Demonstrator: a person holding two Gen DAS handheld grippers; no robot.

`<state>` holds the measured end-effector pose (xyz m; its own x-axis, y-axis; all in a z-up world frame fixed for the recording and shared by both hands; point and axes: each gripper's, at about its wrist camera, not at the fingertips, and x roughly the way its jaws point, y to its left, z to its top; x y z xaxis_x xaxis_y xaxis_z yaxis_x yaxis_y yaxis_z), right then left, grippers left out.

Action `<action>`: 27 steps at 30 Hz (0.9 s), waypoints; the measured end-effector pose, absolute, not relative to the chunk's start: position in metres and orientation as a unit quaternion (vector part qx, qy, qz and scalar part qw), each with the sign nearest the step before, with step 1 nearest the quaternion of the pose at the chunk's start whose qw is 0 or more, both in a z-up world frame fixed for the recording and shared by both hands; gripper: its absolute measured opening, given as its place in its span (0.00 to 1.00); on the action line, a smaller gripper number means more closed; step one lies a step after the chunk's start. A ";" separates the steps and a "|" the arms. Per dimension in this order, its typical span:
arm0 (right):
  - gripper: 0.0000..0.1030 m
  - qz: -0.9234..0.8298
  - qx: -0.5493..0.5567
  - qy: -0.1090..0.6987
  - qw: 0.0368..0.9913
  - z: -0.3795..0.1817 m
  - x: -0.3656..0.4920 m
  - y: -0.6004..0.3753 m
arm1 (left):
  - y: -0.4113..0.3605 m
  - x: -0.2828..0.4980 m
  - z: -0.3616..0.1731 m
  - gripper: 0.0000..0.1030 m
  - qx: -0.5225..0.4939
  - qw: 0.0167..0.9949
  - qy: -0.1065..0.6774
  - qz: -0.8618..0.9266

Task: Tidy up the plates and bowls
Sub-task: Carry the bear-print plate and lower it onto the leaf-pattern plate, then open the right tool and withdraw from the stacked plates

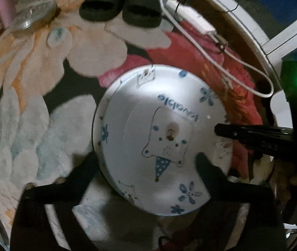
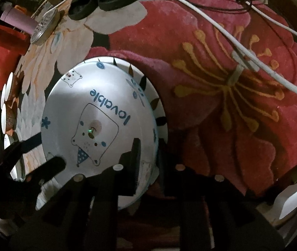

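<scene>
two wrist views, both looking steeply down on a floral rug.

the bear plate lies face up on the rug, low and central in each view. it is a round, glossy white plate printed with a bear, blue flowers and the word "lovable".

only the right wrist view shows a second plate under it. its white rim, marked with dark triangles, pokes out along the right edge. the same view shows a large red flower with yellow stamens woven into the pile.

only the left wrist view shows both tools at once. the left gripper stands wide apart, one black finger off the plate's left edge and the other over its lower right part, gripping nothing. the right gripper enters that view as a black bar from the right. in its own view the fingers stand close together astride the bear plate's right rim; whether the pads press on it cannot be told.

surroundings, at the far edge of the rug:
- a pair of black slippers, matte
- a white cable looping across the red flower, and a white adapter
- a clear glass dish, ribbed
- a pink cylinder

the gripper bodies hide the plate's near rim.
</scene>
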<state>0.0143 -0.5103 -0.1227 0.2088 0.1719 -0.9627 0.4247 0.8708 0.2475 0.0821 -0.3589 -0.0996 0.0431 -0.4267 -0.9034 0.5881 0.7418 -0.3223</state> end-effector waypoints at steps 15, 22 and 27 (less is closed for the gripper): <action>0.88 -0.069 0.186 0.581 0.790 -0.088 0.028 -0.477 | -0.321 0.090 -0.072 0.97 0.066 0.766 0.555 -0.319; 0.88 -0.049 0.169 0.577 0.797 -0.081 0.037 -0.446 | -0.283 0.089 -0.068 0.97 0.069 0.778 0.547 -0.300; 0.88 -0.034 0.156 0.576 0.802 -0.080 0.045 -0.425 | -0.255 0.089 -0.065 0.97 0.065 0.787 0.544 -0.284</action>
